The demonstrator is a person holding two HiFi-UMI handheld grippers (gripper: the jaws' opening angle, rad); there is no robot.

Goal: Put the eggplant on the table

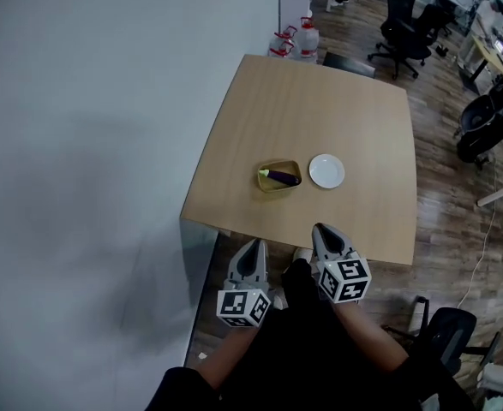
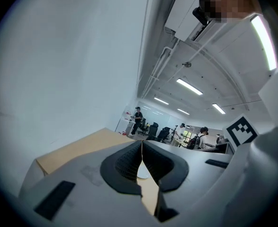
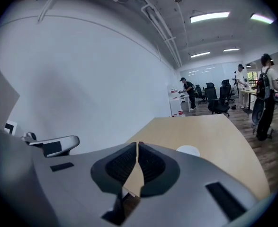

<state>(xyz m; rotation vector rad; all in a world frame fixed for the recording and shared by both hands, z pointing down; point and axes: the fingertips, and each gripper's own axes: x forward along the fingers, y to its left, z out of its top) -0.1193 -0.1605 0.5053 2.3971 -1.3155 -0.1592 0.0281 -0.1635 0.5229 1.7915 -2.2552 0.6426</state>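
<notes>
The left gripper (image 1: 253, 247) and right gripper (image 1: 323, 229) are held side by side at the near edge of the pale wooden tabletop (image 1: 320, 101), jaws of each clenched on nothing. The purple eggplant (image 1: 283, 177) lies in a squarish yellow bowl (image 1: 265, 187) mid-tabletop, with a round white plate (image 1: 326, 170) just to its right.

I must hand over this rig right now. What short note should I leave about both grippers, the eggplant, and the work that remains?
Left gripper: jaws together, empty, short of the table's near edge.
Right gripper: jaws together, empty, at the near edge.
Eggplant: lying in the yellow bowl on the table; an empty white plate sits beside the bowl.
Done: nothing yet.
Left: open one gripper, take the eggplant out of the bowl, set it on bare tabletop.
</notes>
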